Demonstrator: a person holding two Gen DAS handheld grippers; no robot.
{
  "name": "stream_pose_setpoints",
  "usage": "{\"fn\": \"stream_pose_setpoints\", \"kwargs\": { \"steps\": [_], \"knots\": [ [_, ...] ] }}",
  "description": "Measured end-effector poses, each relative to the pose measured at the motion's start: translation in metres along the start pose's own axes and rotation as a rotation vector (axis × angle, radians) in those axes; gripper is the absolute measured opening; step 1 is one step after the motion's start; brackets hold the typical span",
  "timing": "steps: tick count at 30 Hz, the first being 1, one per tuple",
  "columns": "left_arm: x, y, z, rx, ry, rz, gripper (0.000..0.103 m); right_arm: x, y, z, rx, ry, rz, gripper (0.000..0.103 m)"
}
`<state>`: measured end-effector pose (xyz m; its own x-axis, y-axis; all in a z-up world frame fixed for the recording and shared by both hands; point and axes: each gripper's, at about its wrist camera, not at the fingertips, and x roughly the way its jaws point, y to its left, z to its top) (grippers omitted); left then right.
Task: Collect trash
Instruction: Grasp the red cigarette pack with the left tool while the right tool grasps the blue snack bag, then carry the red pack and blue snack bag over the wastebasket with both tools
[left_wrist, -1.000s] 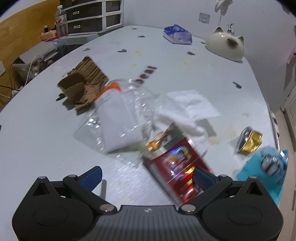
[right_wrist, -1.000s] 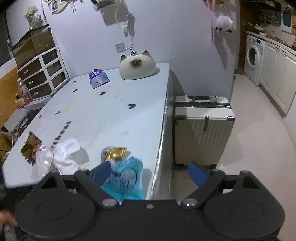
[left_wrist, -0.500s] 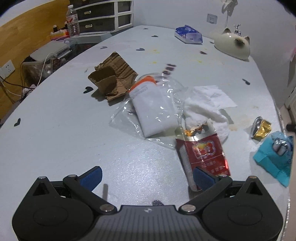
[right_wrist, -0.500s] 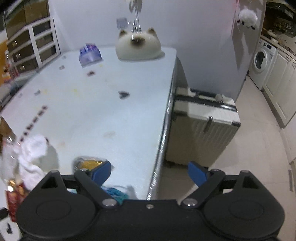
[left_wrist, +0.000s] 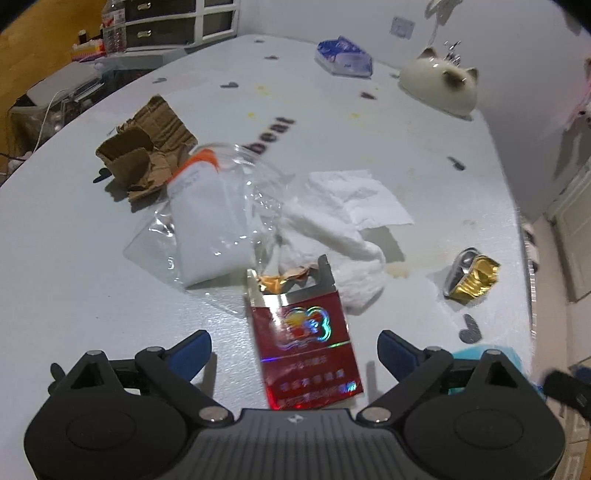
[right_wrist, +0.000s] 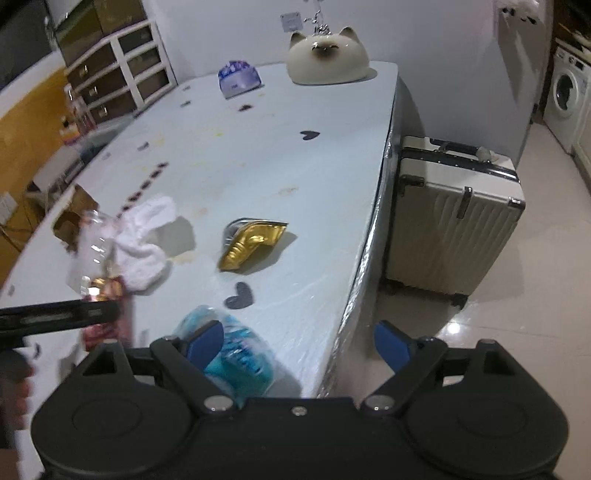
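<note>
Trash lies scattered along the near end of your pale table (left_wrist: 369, 155). Closest is a red cigarette pack (left_wrist: 306, 343), torn open at the top with gold foil showing, lying flat between the fingers of your left gripper (left_wrist: 293, 345). Just beyond it sit a clear plastic bag (left_wrist: 207, 218) holding something white, a crumpled white tissue (left_wrist: 343, 221) touching the pack's top, and torn brown cardboard (left_wrist: 144, 155) further left. A crushed gold can (right_wrist: 253, 243) lies apart toward the table's right edge, and a blue wrapper (right_wrist: 236, 354) rests at the near corner.

Compared with half a second ago, the pack now sits squarely between your left fingers instead of beside the right one. Those jaws have just been closing a little, yet they stand wide and the pads do not touch the pack.

Your right gripper (right_wrist: 297, 343) tilts downward, spread wide, its left finger (right_wrist: 205, 339) over the blue wrapper, gripping nothing.
</note>
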<state>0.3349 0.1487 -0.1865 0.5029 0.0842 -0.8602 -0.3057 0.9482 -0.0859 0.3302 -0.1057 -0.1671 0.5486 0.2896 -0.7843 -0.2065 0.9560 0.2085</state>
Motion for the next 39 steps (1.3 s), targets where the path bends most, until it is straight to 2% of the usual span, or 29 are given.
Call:
{"fn": "stream_pose_setpoints", "kwargs": {
  "steps": [2,5,10,12,14,17,18,19,24,28,39],
  "knots": [
    [0.007,-0.005,0.003,-0.009,0.012,0.044,0.091,-0.006,0.003,-0.002,-0.009,-0.013,0.022,0.089],
    [0.011,-0.002,0.003,-0.054,0.034,0.069,0.083,-0.005,0.015,-0.004,-0.114,-0.020,0.078,0.089],
    [0.007,0.002,0.000,-0.083,0.027,0.075,0.074,0.017,0.036,-0.001,-0.294,0.059,0.135,0.090],
    [0.005,0.004,0.000,-0.075,0.023,0.066,0.063,0.026,0.044,0.001,-0.353,0.093,0.140,0.090],
    [0.003,0.007,-0.001,-0.063,0.023,0.057,0.056,0.035,0.052,0.002,-0.388,0.128,0.144,0.090],
    [-0.001,0.013,-0.005,-0.059,0.034,0.032,0.055,0.048,0.062,0.000,-0.420,0.183,0.144,0.083],
    [-0.002,0.016,-0.007,-0.058,0.038,0.023,0.055,0.051,0.065,-0.002,-0.425,0.193,0.139,0.077],
    [-0.004,0.018,-0.010,-0.057,0.041,0.017,0.054,0.052,0.067,-0.004,-0.419,0.198,0.133,0.072],
    [-0.017,0.032,-0.025,-0.068,0.062,-0.006,0.053,0.049,0.070,-0.012,-0.346,0.195,0.129,0.061],
    [-0.032,0.042,-0.036,-0.085,0.063,-0.019,0.053,0.035,0.070,-0.018,-0.270,0.159,0.119,0.053],
    [-0.102,0.046,-0.055,0.010,-0.033,-0.051,0.053,-0.039,0.074,-0.034,-0.146,0.021,0.076,0.049]
  ]
}}
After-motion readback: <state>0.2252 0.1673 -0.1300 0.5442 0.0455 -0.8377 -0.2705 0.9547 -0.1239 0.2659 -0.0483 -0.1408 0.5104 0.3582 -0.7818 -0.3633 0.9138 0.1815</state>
